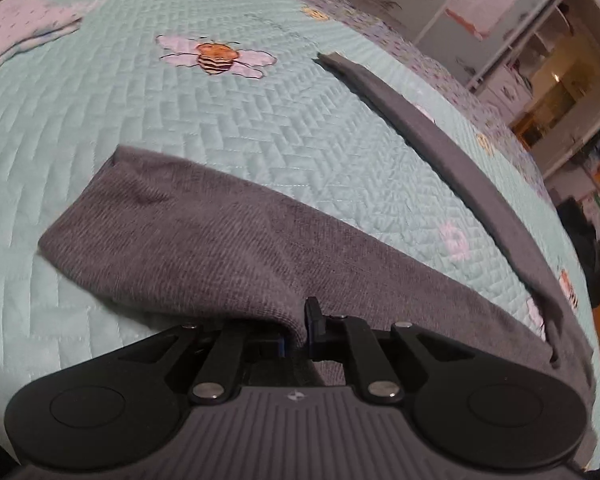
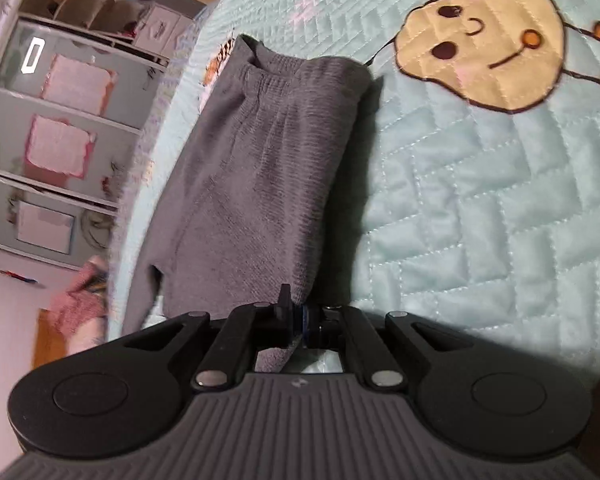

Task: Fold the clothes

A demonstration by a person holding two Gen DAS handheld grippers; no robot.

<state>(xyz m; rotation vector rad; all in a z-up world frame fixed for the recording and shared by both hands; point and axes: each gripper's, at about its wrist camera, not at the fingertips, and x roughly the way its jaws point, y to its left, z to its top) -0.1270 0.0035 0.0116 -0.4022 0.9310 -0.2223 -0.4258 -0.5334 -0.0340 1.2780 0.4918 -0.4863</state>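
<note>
1. The grey garment (image 1: pixel 204 240) lies partly folded on the bed (image 1: pixel 260 128).
2. Left gripper (image 1: pixel 298 330) fingers pinch its near edge.
3. Right gripper (image 2: pixel 296 320) fingers pinch another edge.
4. Further folds likely remain; folded cloth (image 1: pixel 20 36) sits far off.

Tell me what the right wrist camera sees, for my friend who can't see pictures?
The right gripper is pinched shut on the near edge of a grey knitted garment lying on a mint-green quilted bedspread. A smiling cream cartoon face is stitched on the quilt beyond it, and shelves stand off to the left.
</note>
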